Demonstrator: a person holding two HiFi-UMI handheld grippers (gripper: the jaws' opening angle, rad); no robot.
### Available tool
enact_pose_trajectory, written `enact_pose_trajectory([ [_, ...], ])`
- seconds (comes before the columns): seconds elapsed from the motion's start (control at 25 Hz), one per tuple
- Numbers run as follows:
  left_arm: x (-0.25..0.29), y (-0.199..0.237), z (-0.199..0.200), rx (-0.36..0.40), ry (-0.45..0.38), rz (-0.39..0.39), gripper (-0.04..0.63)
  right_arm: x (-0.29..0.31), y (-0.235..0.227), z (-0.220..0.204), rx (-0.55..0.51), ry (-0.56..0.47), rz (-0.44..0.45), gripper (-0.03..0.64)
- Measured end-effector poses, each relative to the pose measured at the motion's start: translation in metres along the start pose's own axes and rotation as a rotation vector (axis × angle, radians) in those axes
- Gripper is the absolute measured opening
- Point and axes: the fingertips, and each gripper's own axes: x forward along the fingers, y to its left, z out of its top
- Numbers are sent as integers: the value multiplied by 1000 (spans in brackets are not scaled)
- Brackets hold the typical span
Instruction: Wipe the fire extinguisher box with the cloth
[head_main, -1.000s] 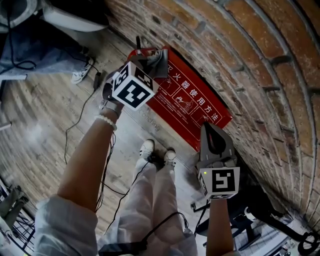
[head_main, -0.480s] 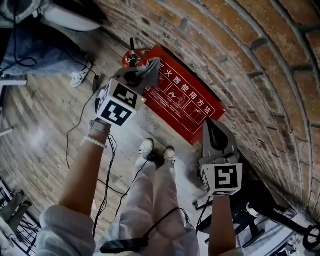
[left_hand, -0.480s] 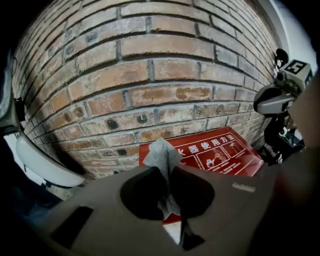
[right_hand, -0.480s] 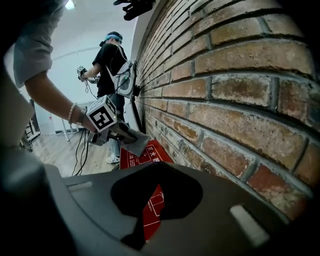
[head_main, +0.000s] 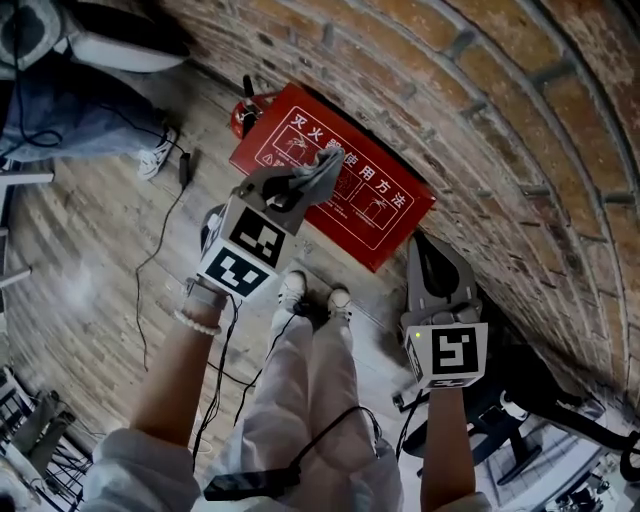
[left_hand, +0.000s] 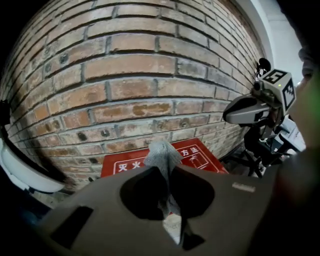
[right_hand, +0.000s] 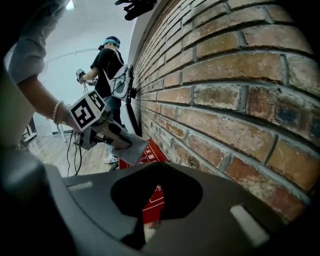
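Note:
The red fire extinguisher box (head_main: 372, 222) with white print lies on the floor against the brick wall. My left gripper (head_main: 305, 186) is shut on a grey cloth (head_main: 323, 176), which hangs over the middle of the box's lid; whether it touches is unclear. In the left gripper view the cloth (left_hand: 161, 156) sticks up between the shut jaws of my left gripper (left_hand: 167, 172), with the box (left_hand: 200, 156) behind it. My right gripper (head_main: 421, 246) is shut and empty, just off the box's right end. From the right gripper view, my right gripper (right_hand: 159, 165) points at the box (right_hand: 152, 200), and the cloth (right_hand: 132, 150) shows beyond.
A red extinguisher (head_main: 243, 108) stands at the box's left end. The brick wall (head_main: 480, 110) runs along the far side. Cables (head_main: 165, 235) trail over the wood floor. My shoes (head_main: 312, 298) are near the box. A black stand (head_main: 520, 420) is at lower right. Another person (right_hand: 109, 65) stands farther along the wall.
My left gripper has carried the cloth from the box's left end toward the middle of the lid. The right gripper has hardly moved.

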Motion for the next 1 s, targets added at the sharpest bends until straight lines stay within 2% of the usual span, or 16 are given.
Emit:
enact_pose_trajectory([
  [0.2, 4, -48, 8, 51, 2, -82, 14, -14, -7, -9, 15, 2, -15, 9],
  [0.36, 10, -88, 10, 62, -1, -157, 14, -21, -14, -15, 21, 0, -26, 9],
  [0.72, 29, -154, -5, 87, 52, -303, 14, -34, -21, -29, 43, 4, -44, 9],
  [1.0, 51, -168, -26, 93, 123, -329, 14, -38, -24, -38, 52, 12, -44, 9],
])
